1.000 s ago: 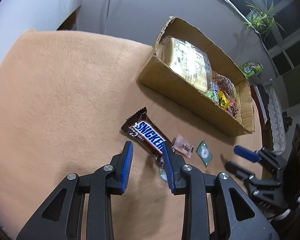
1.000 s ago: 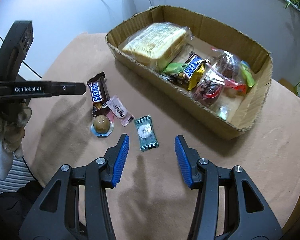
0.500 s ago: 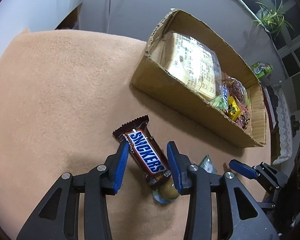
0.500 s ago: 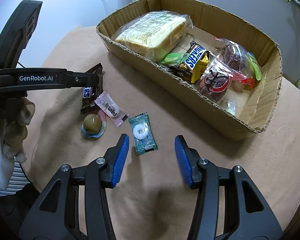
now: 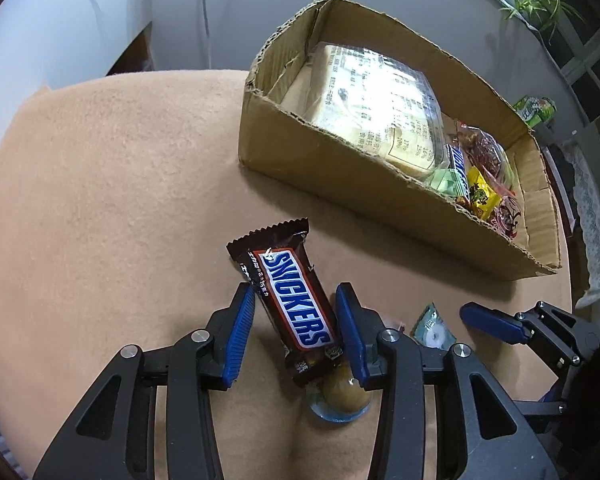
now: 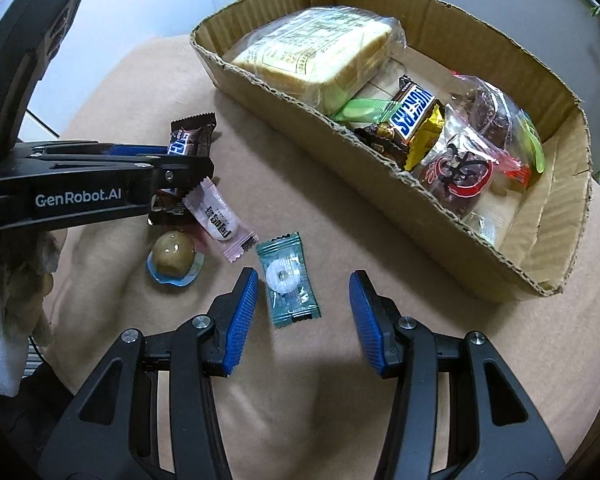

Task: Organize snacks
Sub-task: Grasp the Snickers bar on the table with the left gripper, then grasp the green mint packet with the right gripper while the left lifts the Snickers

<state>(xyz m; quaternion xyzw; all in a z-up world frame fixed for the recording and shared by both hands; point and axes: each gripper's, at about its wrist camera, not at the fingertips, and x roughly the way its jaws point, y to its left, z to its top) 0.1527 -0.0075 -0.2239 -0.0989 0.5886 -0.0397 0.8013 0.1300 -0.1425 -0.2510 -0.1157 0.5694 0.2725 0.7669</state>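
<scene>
Your left gripper (image 5: 296, 320) has just been opening; its jaws stand apart astride the Snickers bar (image 5: 290, 300), ready to close across its width. Your right gripper (image 6: 304, 308) is spread wide, the teal candy (image 6: 288, 280) lying just inside its left pad. The cardboard box (image 6: 440, 216) waits beyond, far right.

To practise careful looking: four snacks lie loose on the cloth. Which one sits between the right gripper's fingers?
The teal-wrapped candy with a white ring inside. The pink sachet, the round brown sweet and the Snickers bar lie further left.
</scene>
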